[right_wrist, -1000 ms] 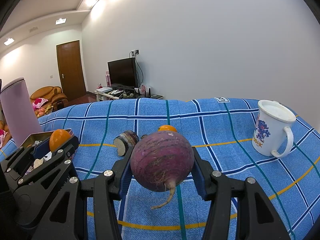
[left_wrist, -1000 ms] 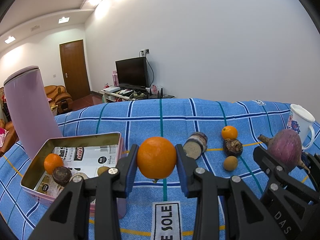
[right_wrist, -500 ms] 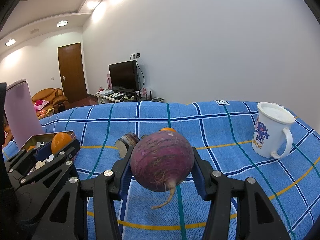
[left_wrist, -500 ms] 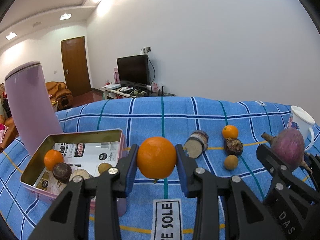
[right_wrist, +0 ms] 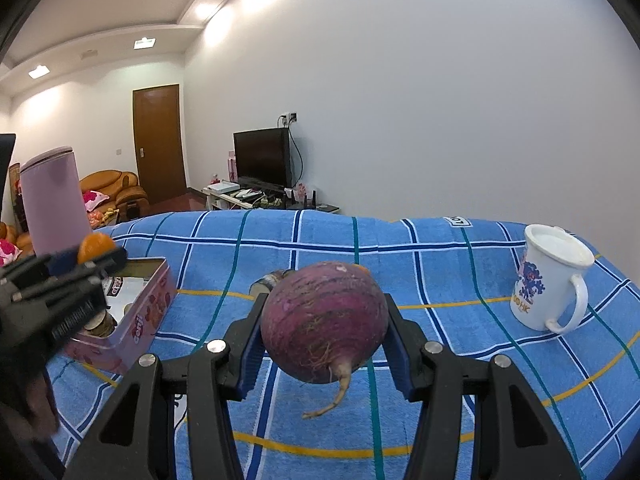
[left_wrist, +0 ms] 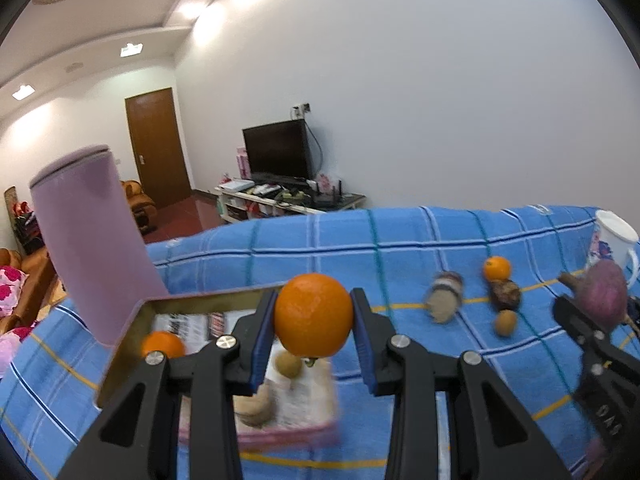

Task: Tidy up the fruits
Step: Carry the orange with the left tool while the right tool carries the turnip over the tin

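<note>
While the left gripper [left_wrist: 314, 322] is clamped on an orange [left_wrist: 314, 315], it holds it above the tin [left_wrist: 120, 340], over the tin's far right part. Inside the tin one smaller orange [left_wrist: 163, 345] lies at its 10 o'clock corner, one tan round fruit [left_wrist: 289, 364] sits just under the held orange, and one pale lumpy thing [left_wrist: 252, 410] lies at 6 o'clock, too blurred to name; printed paper lines the bottom.

At 3 o'clock from the held orange, four things lie loose on the blue checked cloth [left_wrist: 360, 248]: a cut root piece [left_wrist: 444, 303], a small orange [left_wrist: 497, 268], a dark knobbly ball [left_wrist: 505, 296] touching it, and a tan fruit [left_wrist: 505, 323] just beside that.

The right gripper [right_wrist: 324, 342] grips one purple radish [right_wrist: 324, 320], root tail hanging down, above the cloth and clear of it. One white mug [right_wrist: 550, 280] stands at its 3 o'clock, well apart. One tall pink canister [left_wrist: 94, 236] stands just behind the tin at 10 o'clock.
</note>
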`<state>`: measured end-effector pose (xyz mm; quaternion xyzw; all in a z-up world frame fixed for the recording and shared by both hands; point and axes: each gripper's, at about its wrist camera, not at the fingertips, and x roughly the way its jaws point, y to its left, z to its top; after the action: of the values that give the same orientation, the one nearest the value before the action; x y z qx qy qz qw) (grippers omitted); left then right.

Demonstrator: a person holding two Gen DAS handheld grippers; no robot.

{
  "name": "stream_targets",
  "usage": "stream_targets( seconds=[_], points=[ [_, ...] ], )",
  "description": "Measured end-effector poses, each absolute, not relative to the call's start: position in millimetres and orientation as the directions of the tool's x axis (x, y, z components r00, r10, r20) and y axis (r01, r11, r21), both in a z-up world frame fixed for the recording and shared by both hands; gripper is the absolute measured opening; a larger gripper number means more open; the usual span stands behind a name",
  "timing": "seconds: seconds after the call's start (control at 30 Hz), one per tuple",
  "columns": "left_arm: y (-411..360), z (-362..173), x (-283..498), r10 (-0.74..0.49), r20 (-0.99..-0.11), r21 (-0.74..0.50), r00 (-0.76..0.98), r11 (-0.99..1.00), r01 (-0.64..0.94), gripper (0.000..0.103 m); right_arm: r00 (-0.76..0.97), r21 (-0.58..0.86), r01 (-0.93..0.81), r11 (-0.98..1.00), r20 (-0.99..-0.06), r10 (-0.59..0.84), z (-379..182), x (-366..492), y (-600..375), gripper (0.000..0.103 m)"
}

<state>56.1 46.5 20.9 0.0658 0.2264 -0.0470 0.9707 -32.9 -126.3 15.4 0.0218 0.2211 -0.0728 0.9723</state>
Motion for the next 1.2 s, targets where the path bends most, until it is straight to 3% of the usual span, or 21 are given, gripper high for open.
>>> stream_targets(
  seconds=[0.33, 0.63, 0.8, 1.2],
  points=[
    [118, 18, 87, 0.025, -0.436, 0.034, 0.9, 0.999, -0.011, 0.038, 0.884, 0.019, 0.082, 0.996, -0.462, -0.064, 31, -8, -85, 0.054],
    [172, 22, 94, 0.17, -0.409, 0.055, 0.897, 0.985, -0.162, 0.038, 0.894, 0.079, -0.017, 0.997, -0.445, 0.051, 36, 34, -13, 0.054],
    [188, 12, 105, 0.201, -0.471, 0.045, 0.859, 0.978, -0.204, 0.038, 0.869, 0.114, -0.064, 0.991, -0.483, 0.111, 23, 65, 23, 0.054],
    [170, -9, 119, 0.235, -0.559, 0.172, 0.795, 0.971, -0.166, 0.038, 0.787, 0.18, -0.07, 0.981, -0.594, 0.166, -14, 113, 45, 0.055]
  ],
)
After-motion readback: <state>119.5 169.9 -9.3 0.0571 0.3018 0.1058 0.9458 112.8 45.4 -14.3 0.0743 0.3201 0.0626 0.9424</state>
